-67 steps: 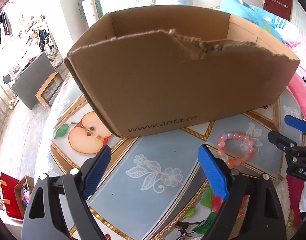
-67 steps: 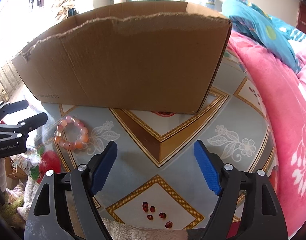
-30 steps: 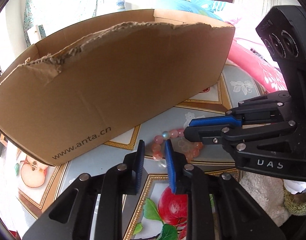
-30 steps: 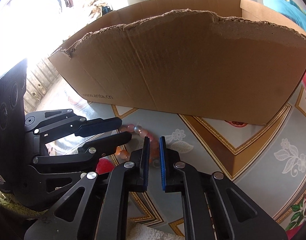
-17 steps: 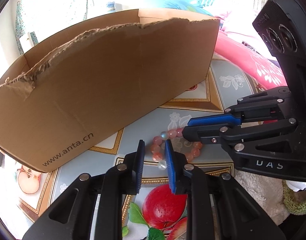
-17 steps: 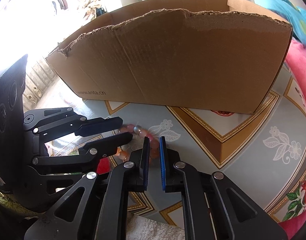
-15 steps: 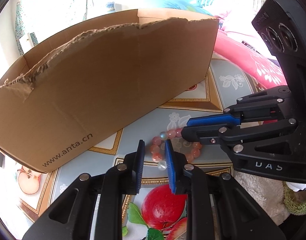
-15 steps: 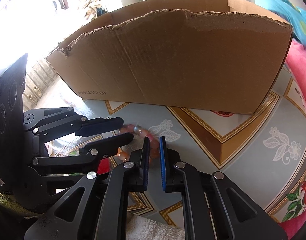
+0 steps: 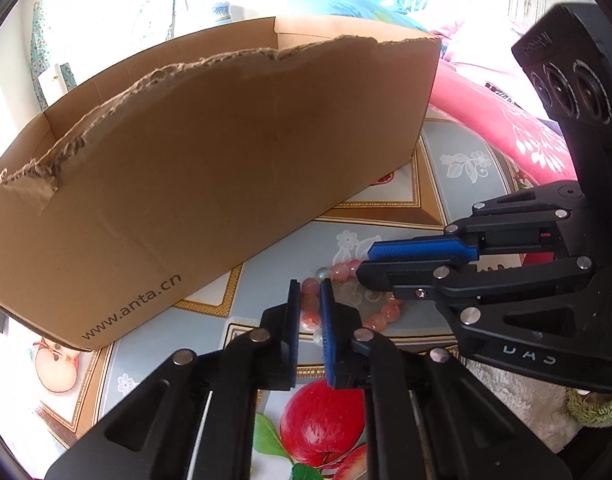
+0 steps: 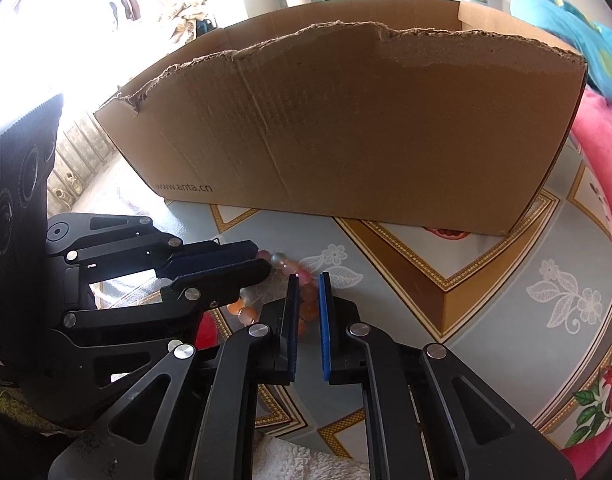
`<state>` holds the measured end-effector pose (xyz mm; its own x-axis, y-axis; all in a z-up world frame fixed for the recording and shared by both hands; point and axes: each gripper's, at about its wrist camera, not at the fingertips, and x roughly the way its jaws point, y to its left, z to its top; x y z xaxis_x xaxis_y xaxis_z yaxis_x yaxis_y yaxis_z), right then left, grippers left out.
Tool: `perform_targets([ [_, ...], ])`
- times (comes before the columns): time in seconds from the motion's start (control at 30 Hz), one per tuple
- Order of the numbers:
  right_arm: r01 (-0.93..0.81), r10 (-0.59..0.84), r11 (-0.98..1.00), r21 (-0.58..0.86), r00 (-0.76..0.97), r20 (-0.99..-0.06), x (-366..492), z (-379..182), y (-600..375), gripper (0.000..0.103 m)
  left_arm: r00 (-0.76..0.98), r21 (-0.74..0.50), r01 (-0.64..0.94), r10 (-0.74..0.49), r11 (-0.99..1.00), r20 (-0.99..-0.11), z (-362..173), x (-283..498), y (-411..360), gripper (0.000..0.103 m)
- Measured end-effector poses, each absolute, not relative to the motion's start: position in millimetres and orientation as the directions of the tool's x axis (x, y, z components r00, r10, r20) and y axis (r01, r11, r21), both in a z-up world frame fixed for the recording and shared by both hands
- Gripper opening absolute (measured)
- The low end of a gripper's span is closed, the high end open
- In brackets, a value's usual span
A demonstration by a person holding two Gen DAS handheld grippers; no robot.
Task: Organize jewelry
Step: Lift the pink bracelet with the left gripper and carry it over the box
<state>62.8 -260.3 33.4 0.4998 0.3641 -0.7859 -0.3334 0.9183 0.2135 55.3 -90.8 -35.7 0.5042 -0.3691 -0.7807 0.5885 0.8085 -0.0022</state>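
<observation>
A pink and orange bead bracelet (image 9: 339,270) lies on the patterned table in front of a cardboard box (image 9: 226,160). My left gripper (image 9: 309,284) points down at its left side. Its jaws are closing, with beads filling the gap between the blue pads. My right gripper (image 9: 363,264) comes in from the right over the far side of the bracelet (image 10: 282,260). In its own view the right gripper (image 10: 307,278) has only a narrow slit between its pads, and beads show through it. The left gripper (image 10: 262,260) hides part of the ring.
The box (image 10: 365,120) has a torn top edge and stands just behind the bracelet; its inside is hidden. A pink blanket (image 9: 485,108) lies at the right. The tablecloth (image 9: 465,184) shows fruit prints. A white towel (image 9: 505,392) lies at the near edge.
Two seconds ago both grippers stood wide open, away from the bracelet. Both have since narrowed and come to it. In the last half second the left jaws narrowed onto the beads.
</observation>
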Motion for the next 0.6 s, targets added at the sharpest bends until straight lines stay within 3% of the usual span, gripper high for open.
perform_targets([
  [0.3, -0.312, 0.393, 0.913, 0.261, 0.512, -0.764, 51.6, 47.3, -270.1, 0.007, 0.464, -0.105, 0.611, -0.463, 0.784, -0.755, -10.1, 50.3, -90.3, 0.009],
  [0.6, -0.33, 0.398, 0.914, 0.235, 0.628, -0.669, 38.4, 120.7, -283.8, 0.007, 0.442, -0.261, 0.679, -0.666, 0.686, -0.601, 73.2, 45.7, -77.6, 0.009],
])
